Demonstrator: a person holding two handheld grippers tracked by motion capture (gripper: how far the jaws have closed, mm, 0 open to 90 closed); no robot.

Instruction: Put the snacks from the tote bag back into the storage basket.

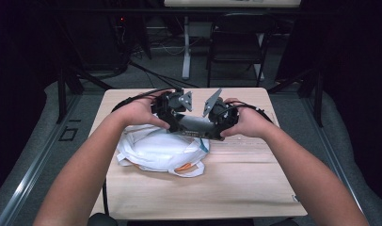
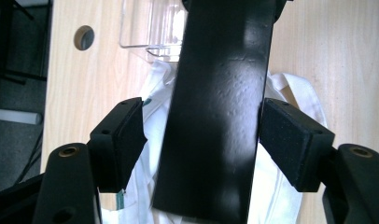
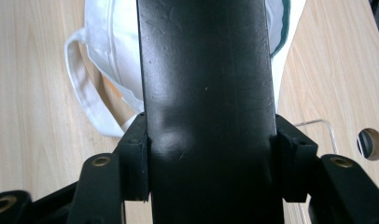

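Observation:
A long flat black slab (image 1: pixel 196 124) hangs level above the table between my two grippers. In the right gripper view the right gripper (image 3: pixel 211 163) has both pads pressed on the sides of the slab (image 3: pixel 206 93). In the left gripper view the slab's other end (image 2: pixel 215 116) lies between the jaws of the left gripper (image 2: pixel 204 135). The left pad stands clear of it and the right pad sits at its edge. Under the slab a white cloth bag (image 1: pixel 156 150) lies crumpled on the table, with something orange (image 1: pixel 183 167) showing at its mouth.
The light wooden table (image 1: pixel 245 183) has a round cable hole (image 2: pixel 83 37) and a clear plastic piece (image 2: pixel 141 28) lying on it near the bag. A black chair (image 1: pixel 236 42) and a desk leg stand on the floor beyond the far edge.

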